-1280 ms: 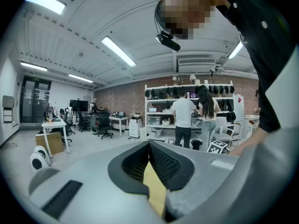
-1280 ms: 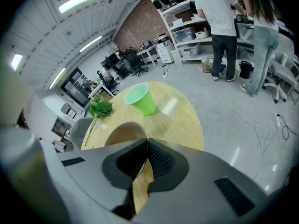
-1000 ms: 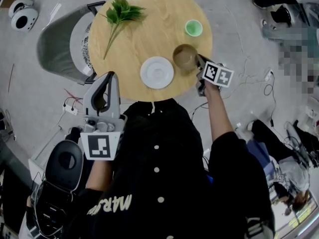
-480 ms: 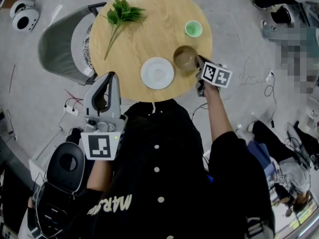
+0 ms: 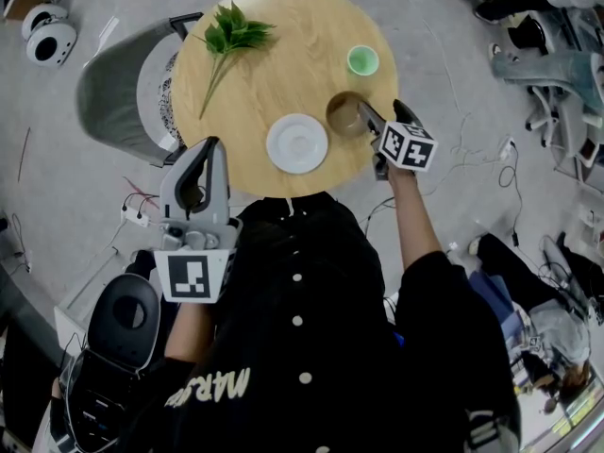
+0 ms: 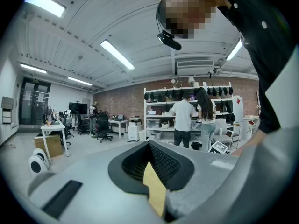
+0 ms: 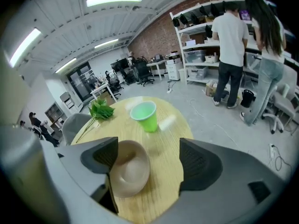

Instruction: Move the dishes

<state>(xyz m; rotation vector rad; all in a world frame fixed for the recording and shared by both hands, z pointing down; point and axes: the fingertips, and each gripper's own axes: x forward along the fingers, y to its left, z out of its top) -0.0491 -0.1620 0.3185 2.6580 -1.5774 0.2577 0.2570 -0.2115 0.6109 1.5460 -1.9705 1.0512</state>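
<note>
Your right claw (image 7: 149, 158) has just been opening and stands released. The brown bowl (image 7: 128, 169) sits between its jaws on the counter (image 5: 283, 74), beside the white plate (image 5: 297, 142). Your left claw (image 6: 150, 154) is clenched and empty.

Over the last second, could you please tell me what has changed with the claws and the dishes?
The right claw has just opened, letting go of the brown bowl's rim; the bowl rests on the table, partly between the parted jaws. The bowl, white plate, green cup, leafy sprig and the shut left claw stayed put.
</note>
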